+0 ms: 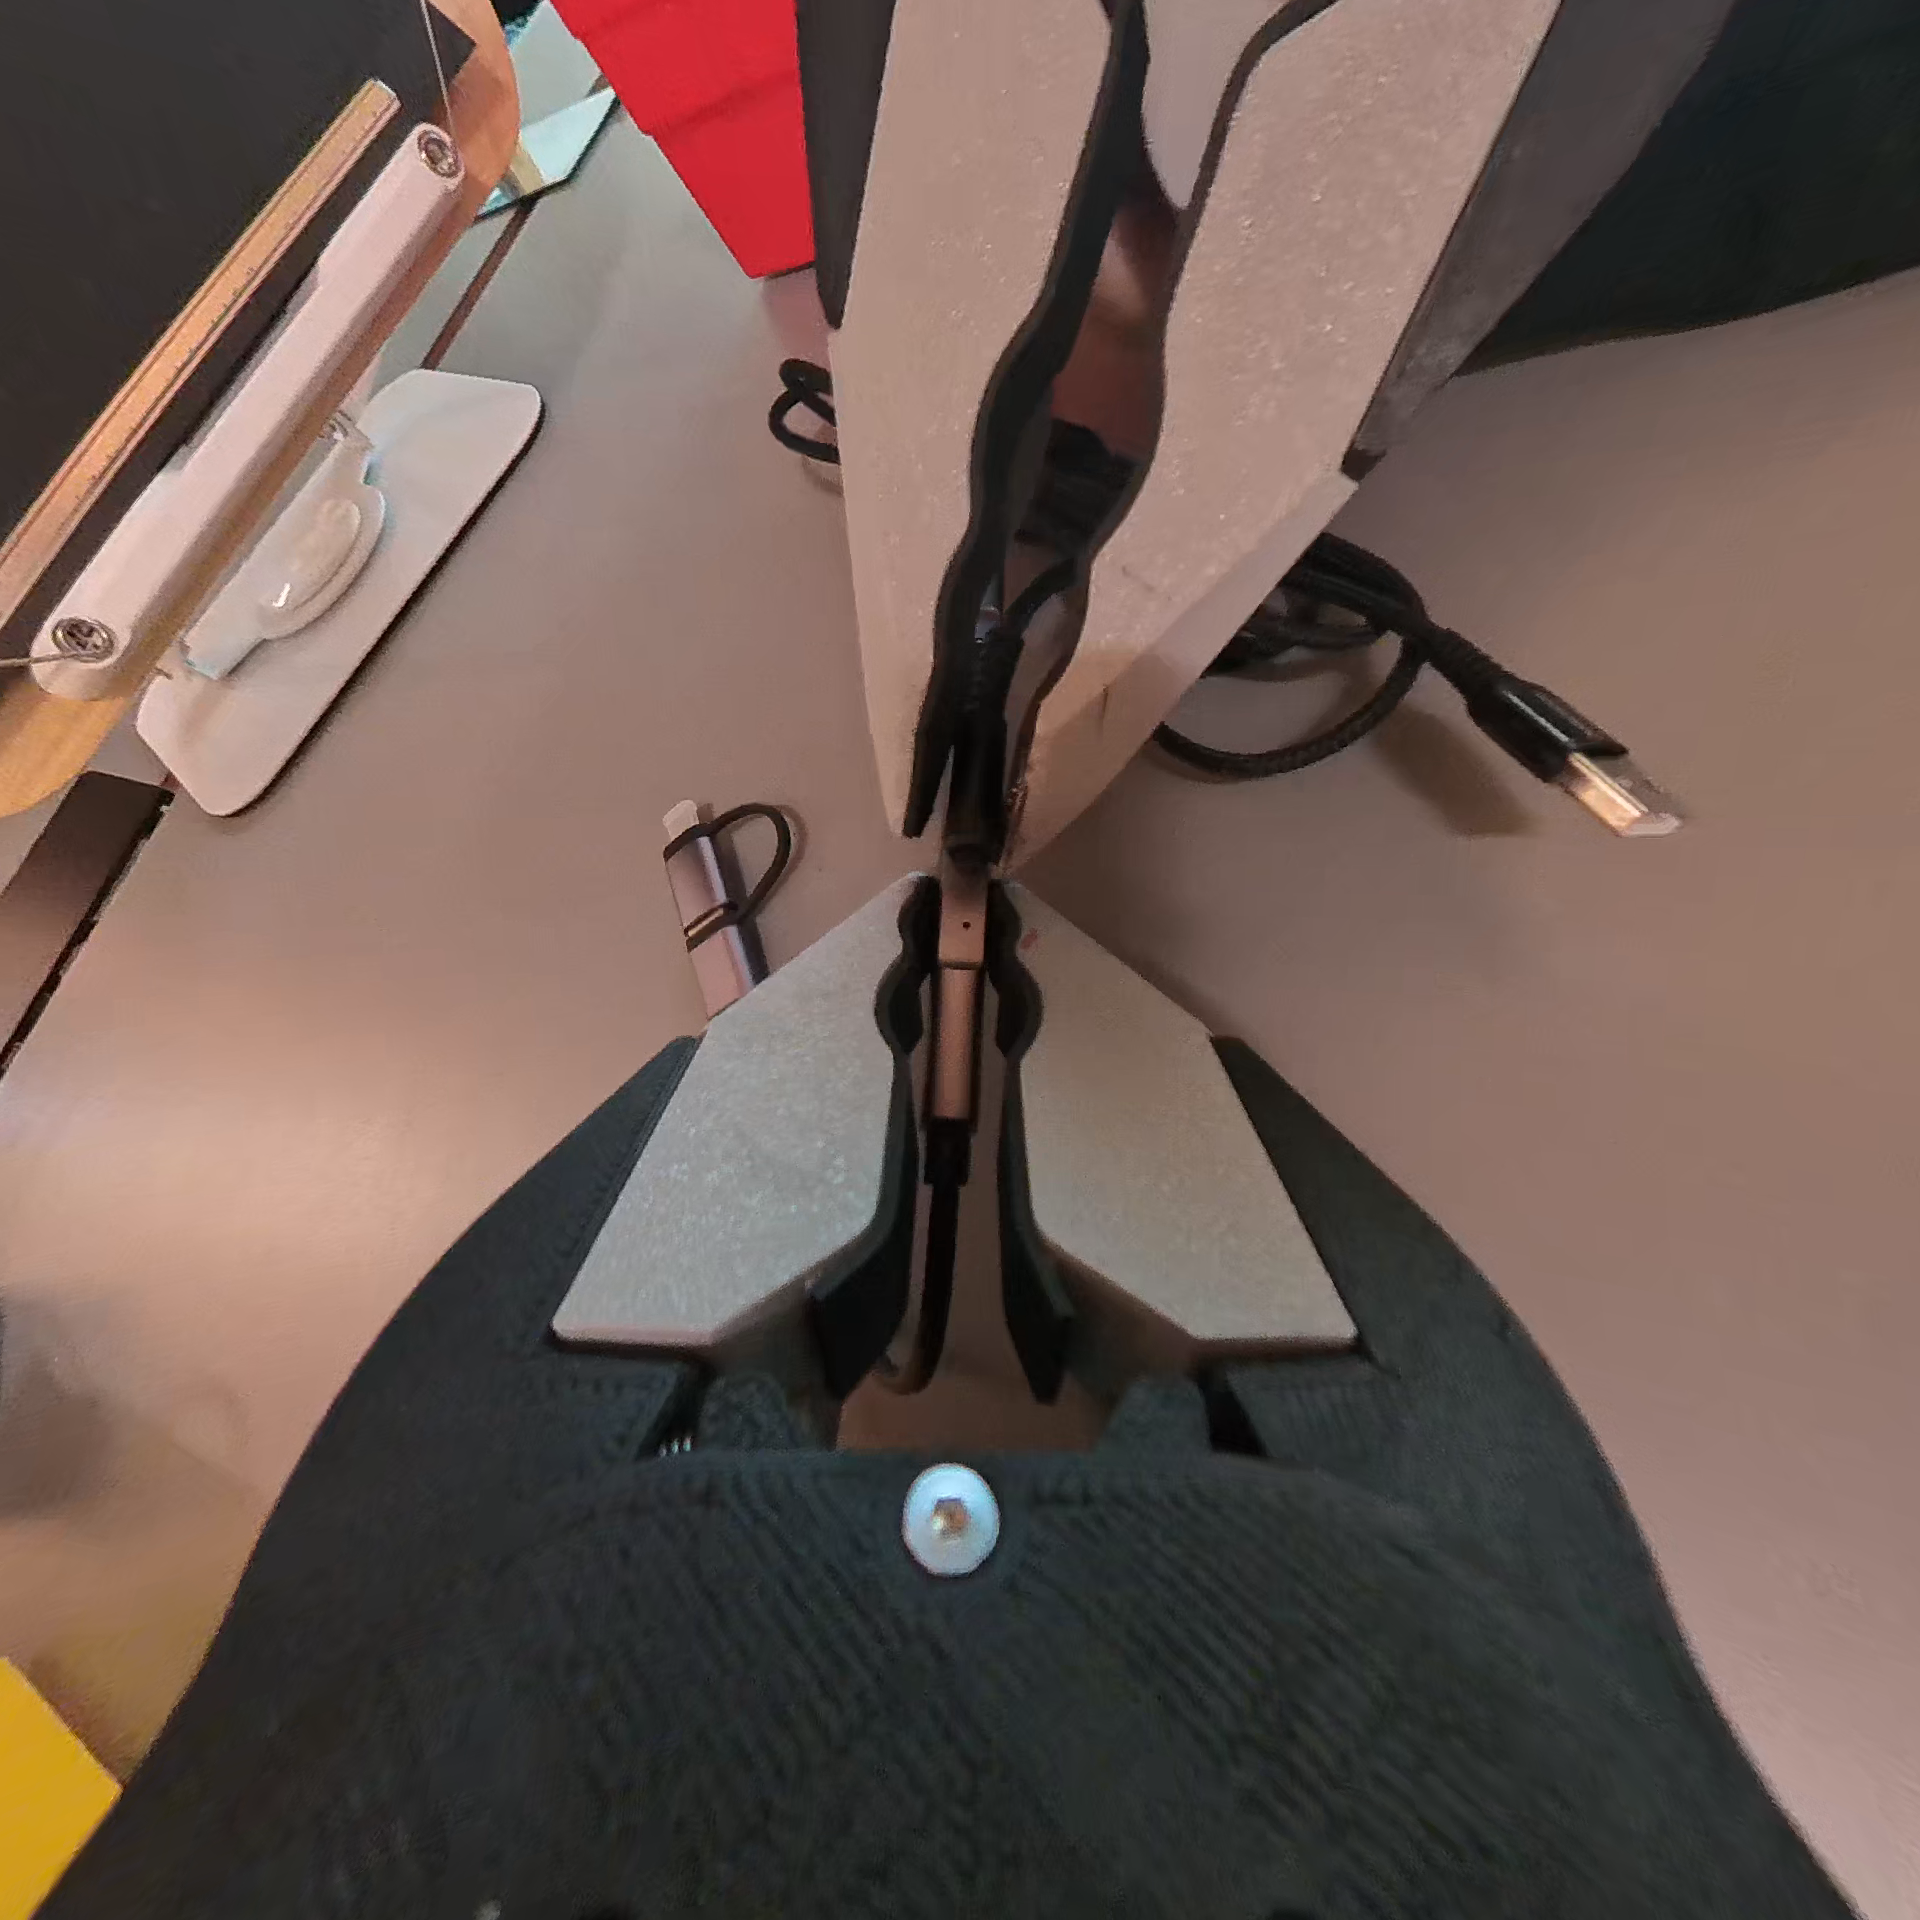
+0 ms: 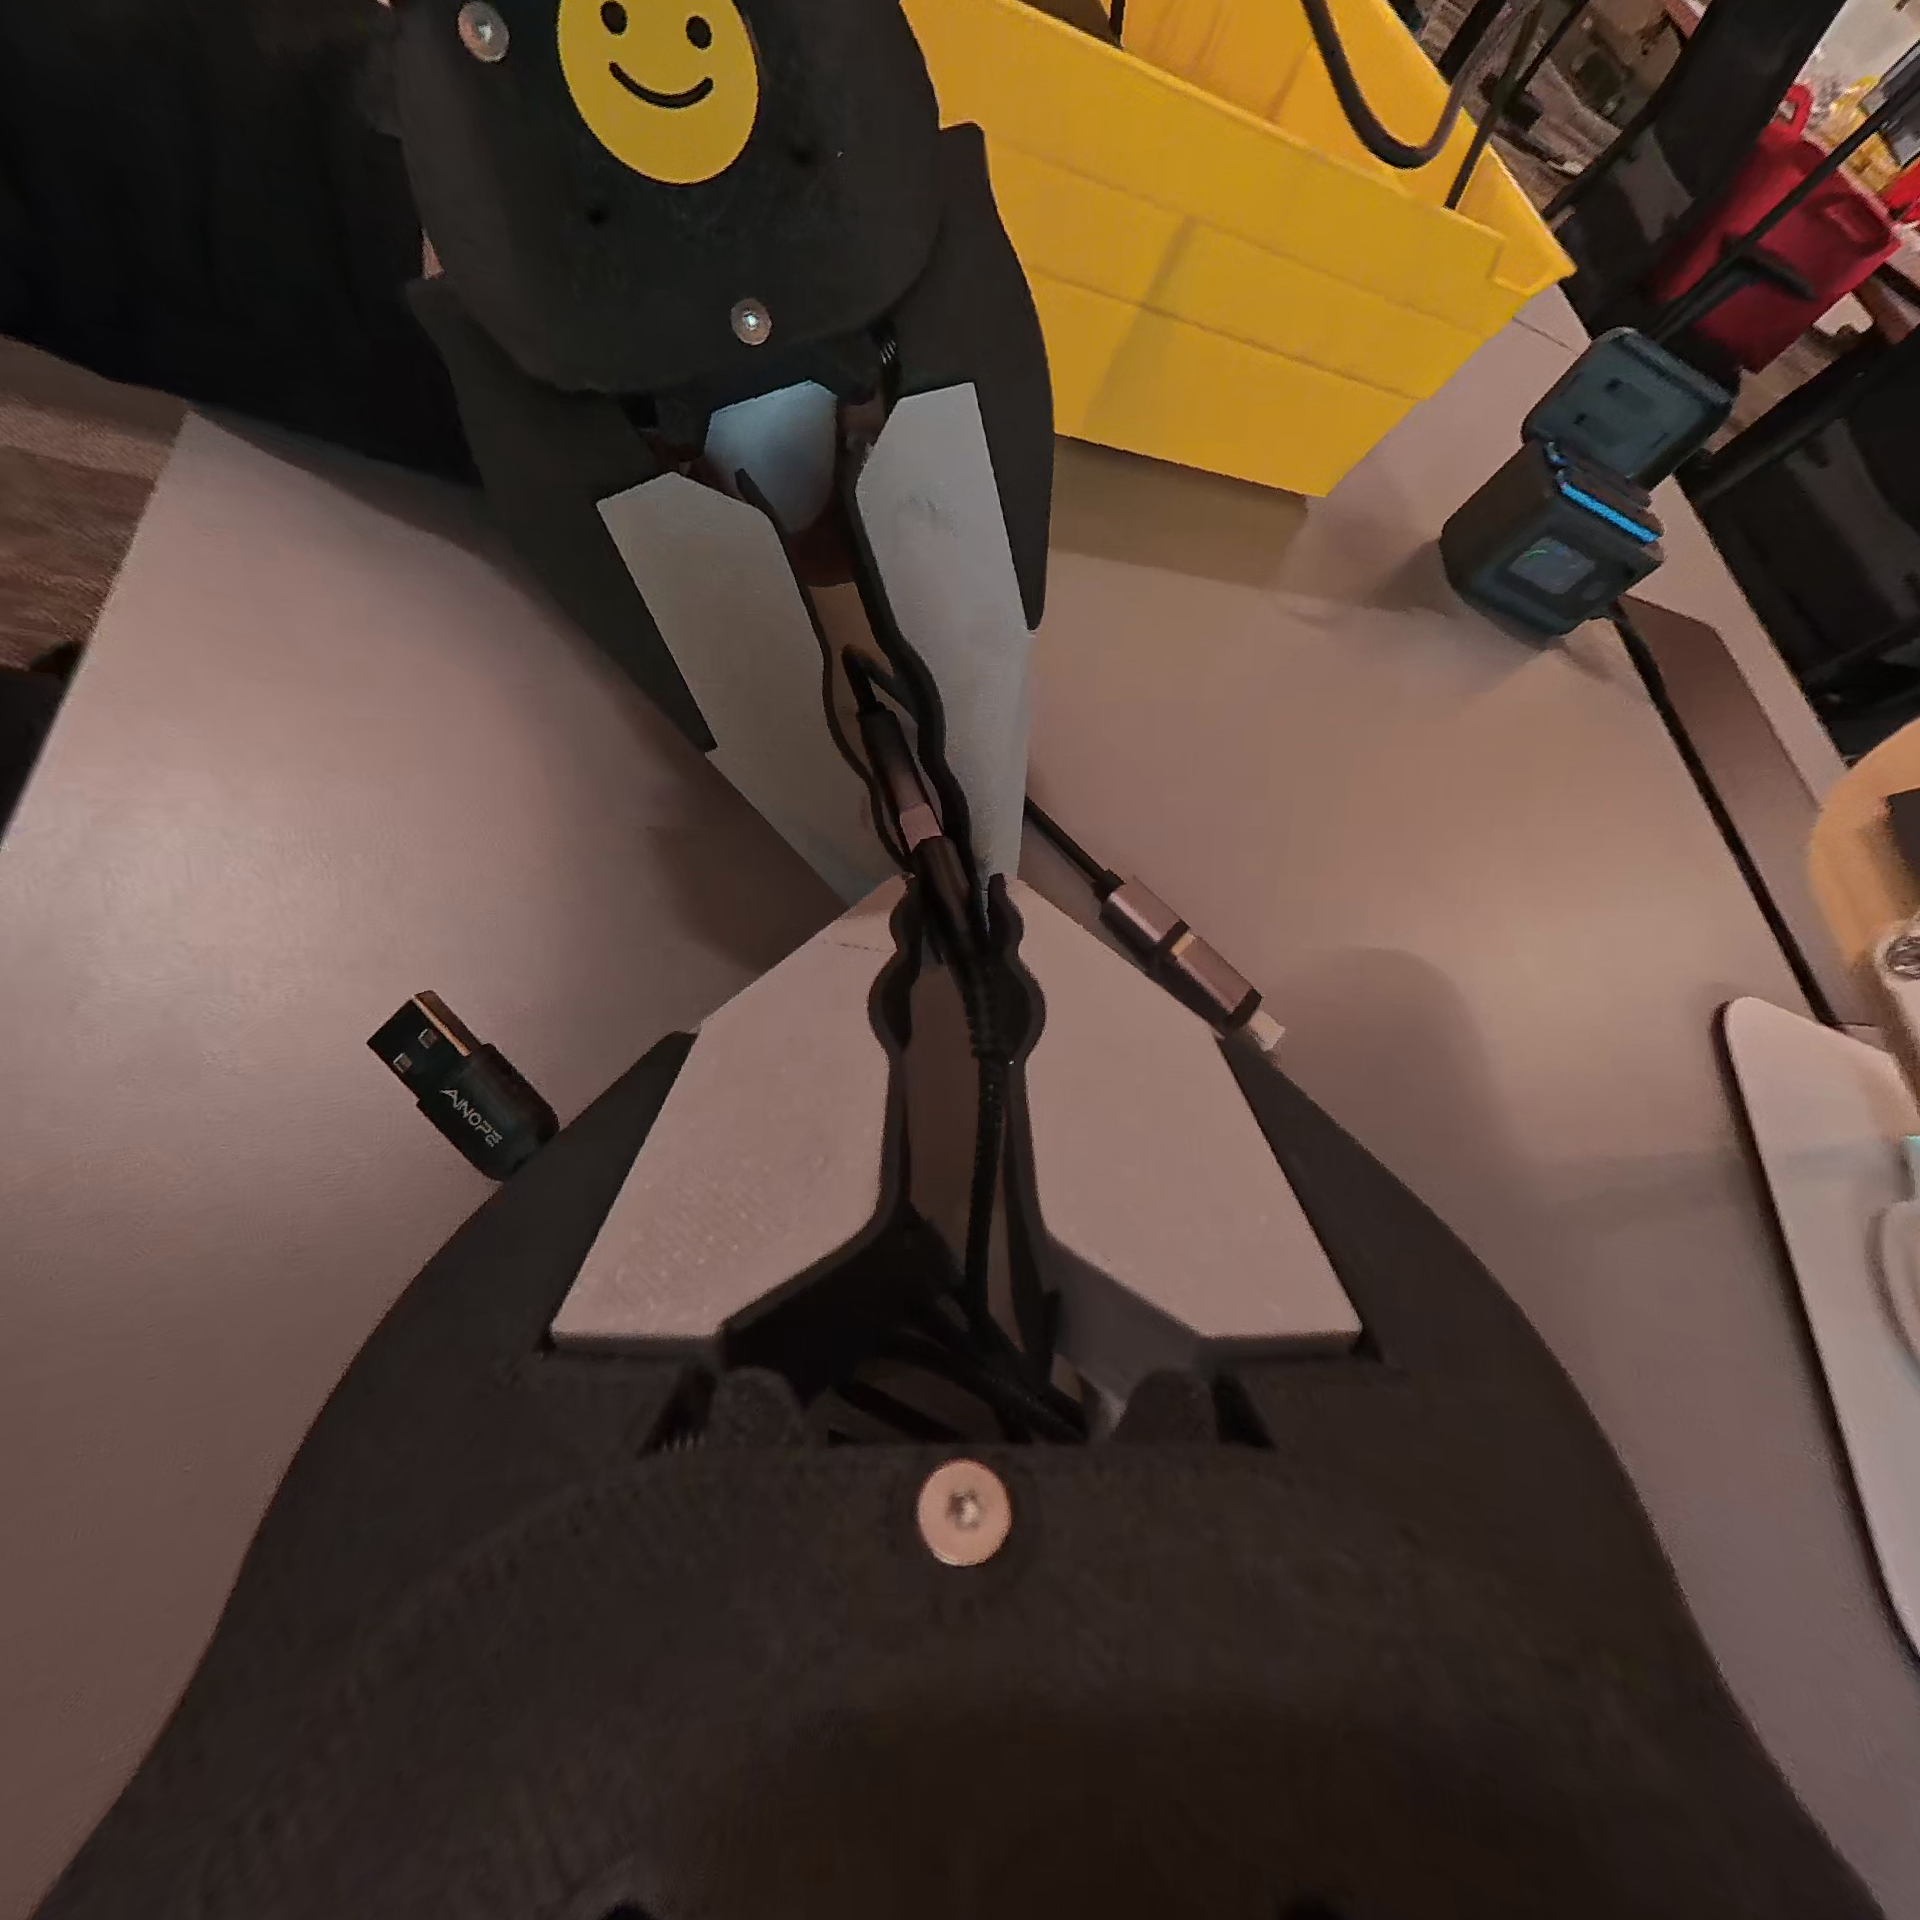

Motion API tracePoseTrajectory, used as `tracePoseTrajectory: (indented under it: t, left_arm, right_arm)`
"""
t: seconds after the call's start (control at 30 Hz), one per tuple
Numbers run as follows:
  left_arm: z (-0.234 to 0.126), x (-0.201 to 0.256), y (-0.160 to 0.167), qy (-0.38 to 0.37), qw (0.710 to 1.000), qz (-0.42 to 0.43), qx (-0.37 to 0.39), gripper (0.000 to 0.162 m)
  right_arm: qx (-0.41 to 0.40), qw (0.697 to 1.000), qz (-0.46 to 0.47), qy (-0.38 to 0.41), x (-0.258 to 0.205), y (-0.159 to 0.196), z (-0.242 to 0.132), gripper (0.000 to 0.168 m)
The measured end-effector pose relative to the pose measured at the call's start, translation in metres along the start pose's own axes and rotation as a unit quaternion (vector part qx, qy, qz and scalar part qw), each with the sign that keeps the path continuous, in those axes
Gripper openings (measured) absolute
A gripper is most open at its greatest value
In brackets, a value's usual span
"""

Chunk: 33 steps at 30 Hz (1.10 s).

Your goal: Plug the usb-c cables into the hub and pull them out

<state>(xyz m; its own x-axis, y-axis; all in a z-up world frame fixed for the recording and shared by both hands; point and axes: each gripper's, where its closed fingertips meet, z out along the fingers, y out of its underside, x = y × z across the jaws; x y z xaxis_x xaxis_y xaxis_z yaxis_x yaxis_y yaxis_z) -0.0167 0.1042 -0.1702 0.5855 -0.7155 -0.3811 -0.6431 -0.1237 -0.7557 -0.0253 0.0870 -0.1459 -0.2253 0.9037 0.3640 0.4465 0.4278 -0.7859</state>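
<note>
In the left wrist view, the left gripper (image 1: 961, 935) was closed on the hub (image 1: 956, 1023), a slim grey metal body held lengthwise between the jaws with its short black lead running back toward the gripper body. Facing it tip to tip, the right gripper (image 1: 971, 800) was closed on a black usb-c cable (image 1: 982, 686), whose plug met the front end of the hub; whether the plug was fully seated could not be told. A second grey connector with a black loop (image 1: 717, 914) lay on the table (image 1: 364, 1039) just beside the left gripper, and a black USB-A plug (image 1: 1579, 769) lay well apart to the other side. In the right wrist view, the right gripper (image 2: 956, 904) pinched the braided cable (image 2: 987, 1091) just behind its plug, and the left gripper (image 2: 914, 790) held the hub (image 2: 906, 784) opposite. A yellow bin (image 2: 1247, 260) stood behind. The hub was judged light, rigid and smooth, so liable to slip along the pads under an axial load; it was best clamped on its flat sides. The cable was judged limp; the hold belonged on the stiff plug housing, not on the braid.
</note>
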Motion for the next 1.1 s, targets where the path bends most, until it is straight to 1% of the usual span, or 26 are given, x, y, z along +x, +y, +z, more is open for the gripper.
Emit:
tracePoseTrajectory:
  t: [0.17,0.37,0.53,0.6,0.73,0.87,0.97,1.1]
  left_arm:
    - [0.001,0.0,0.0,0.0,1.0,0.002,-0.001,0.007]
    - [0.001,-0.003,0.0,-0.011,1.0,0.007,0.0,0.008]
    - [-0.004,-0.006,-0.003,-0.018,1.0,0.008,0.021,0.008]
    - [-0.004,-0.007,-0.002,-0.025,0.999,0.014,0.018,0.008]
    - [-0.008,-0.004,-0.004,-0.01,0.999,0.006,0.031,0.008]
    - [-0.009,-0.006,-0.006,-0.024,0.999,0.007,0.038,0.008]
    - [-0.012,-0.007,-0.008,-0.03,0.998,0.004,0.046,0.008]
    - [-0.015,-0.014,-0.013,-0.065,0.996,0.017,0.053,0.008]
  right_arm:
    - [-0.011,0.998,-0.05,0.033,0.002,-0.001,0.001,0.009]
    - [-0.014,0.996,-0.076,0.047,0.003,-0.002,0.002,0.008]
    - [0.02,0.999,-0.023,0.018,0.003,-0.011,0.002,0.007]
    - [0.023,1.0,-0.006,0.008,0.003,-0.011,0.003,0.006]
    - [0.046,0.998,0.032,-0.02,0.0,-0.017,0.001,0.006]
    - [0.072,0.994,0.066,-0.042,0.001,-0.02,0.0,0.005]
    - [0.084,0.993,0.074,-0.046,0.001,-0.024,-0.002,0.005]
    - [0.106,0.989,0.094,-0.047,0.005,-0.029,-0.005,0.005]
